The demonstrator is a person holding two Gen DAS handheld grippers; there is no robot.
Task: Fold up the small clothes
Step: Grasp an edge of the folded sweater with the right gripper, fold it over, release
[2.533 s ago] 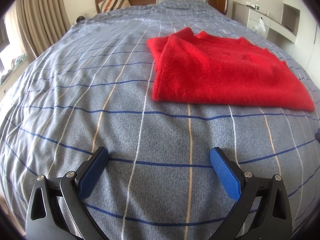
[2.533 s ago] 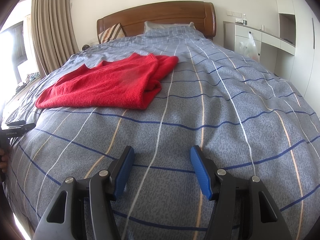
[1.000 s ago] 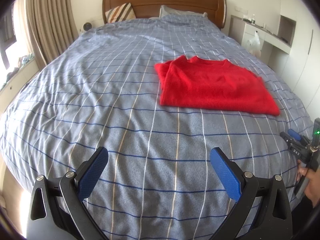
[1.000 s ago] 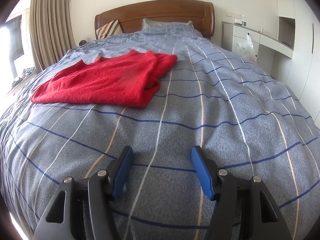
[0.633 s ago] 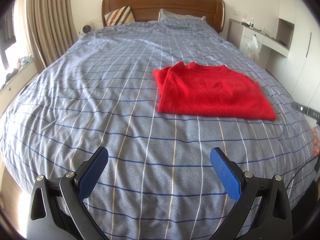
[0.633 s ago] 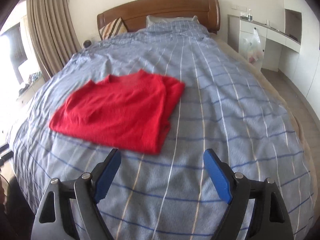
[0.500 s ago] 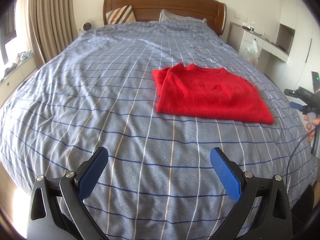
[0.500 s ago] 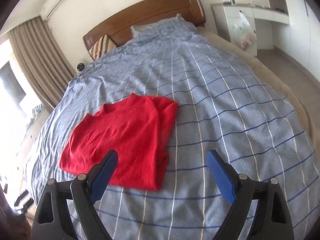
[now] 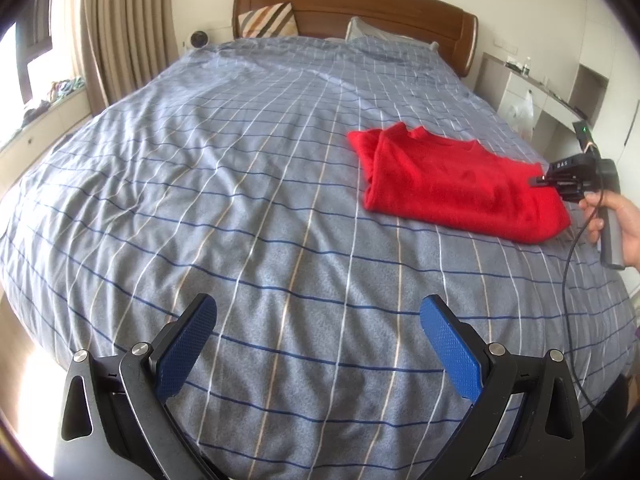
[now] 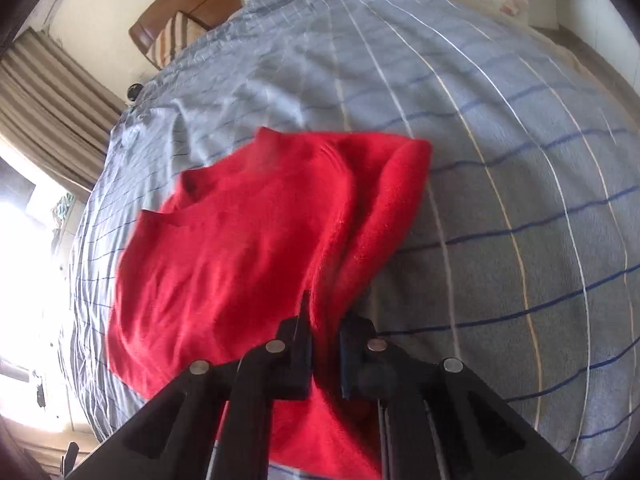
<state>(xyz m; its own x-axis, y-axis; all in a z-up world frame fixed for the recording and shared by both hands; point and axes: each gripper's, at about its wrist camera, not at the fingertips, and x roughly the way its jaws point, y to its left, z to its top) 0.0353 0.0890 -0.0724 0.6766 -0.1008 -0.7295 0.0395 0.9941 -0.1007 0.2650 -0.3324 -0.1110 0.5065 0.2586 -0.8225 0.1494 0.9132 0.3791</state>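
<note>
Right gripper [image 10: 323, 334], wide apart and clear of the garment half a second ago, is now closing on the near edge of the folded red knitted sweater [image 10: 248, 240] — fabric bunched between its jaws. Judged: the grasp for the next fold is made. The sweater lies at right of centre in the left wrist view, on the blue-grey checked bed cover [image 9: 240, 184]. Left gripper [image 9: 318, 338] hangs open and empty at lower centre. Striped cushion [image 9: 266, 20], upper centre, lies well apart — nothing obstructs.

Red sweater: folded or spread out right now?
Folded: the red sweater lies doubled on the bed, right gripper closing on its edge.
</note>
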